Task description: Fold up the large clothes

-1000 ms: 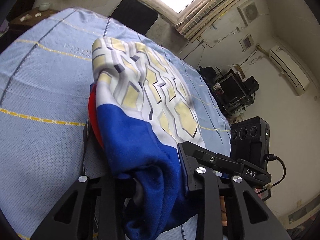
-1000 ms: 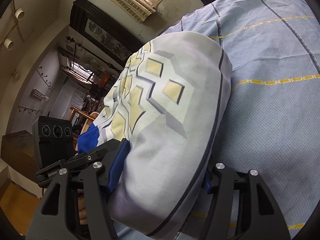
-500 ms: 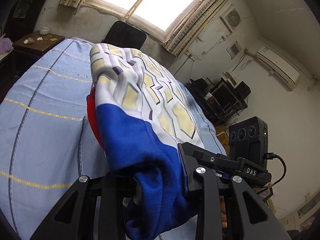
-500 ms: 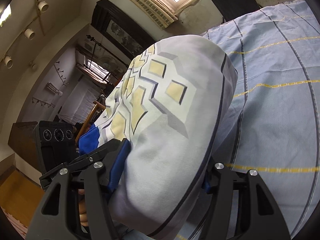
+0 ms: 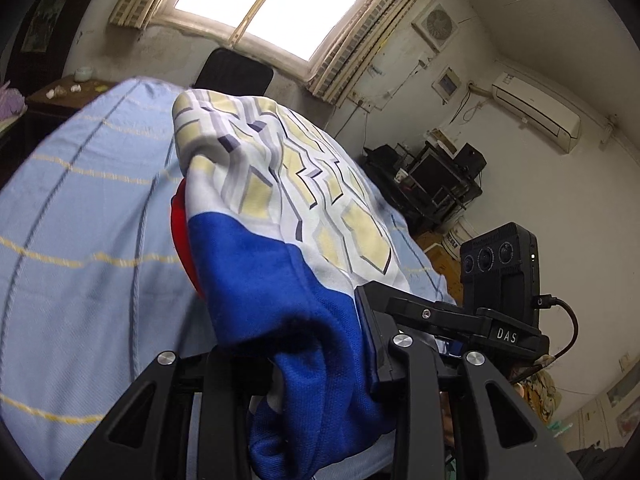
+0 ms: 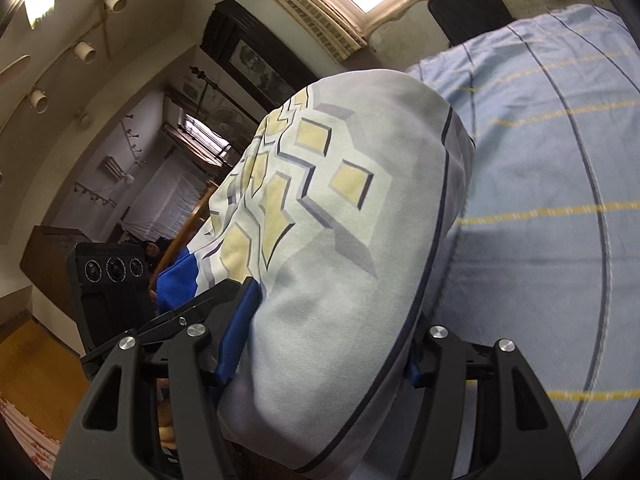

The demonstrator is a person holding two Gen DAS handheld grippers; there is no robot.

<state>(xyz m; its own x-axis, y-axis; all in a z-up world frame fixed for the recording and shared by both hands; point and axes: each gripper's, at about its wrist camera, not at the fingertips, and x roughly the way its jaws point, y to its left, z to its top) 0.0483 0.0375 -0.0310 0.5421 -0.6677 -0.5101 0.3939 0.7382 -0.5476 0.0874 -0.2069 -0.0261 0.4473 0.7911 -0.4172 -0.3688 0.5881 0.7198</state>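
Left wrist view: the left hand-held gripper [image 5: 304, 364] is clamped on a thick bunch of the garment [image 5: 280, 208] at its blue end, the cloth crushed between the 2 fingers and spilling below them. The rest, white with yellow and grey blocks and a flash of red beneath, is raised clear above the striped blue bed [image 5: 80, 248]. The other tool's camera unit [image 5: 500, 268] rides just beside it on the right. A window [image 5: 280, 0] and a dark chair [image 5: 234, 76] stand beyond the bed.

Right wrist view: the right hand-held gripper [image 6: 320, 344] holds a wider, bulkier bundle of the same garment [image 6: 344, 216], its jaws spread well apart by the cloth, a dark piped hem curving down the right side. The bed [image 6: 560, 208] lies below and to the right.

The fabric looks light, soft and limp, a smooth knit likely to slide on itself; it sags wherever unsupported. It is best gripped at hems or corners, through all layers, with both holds kept level so the fold lands square.
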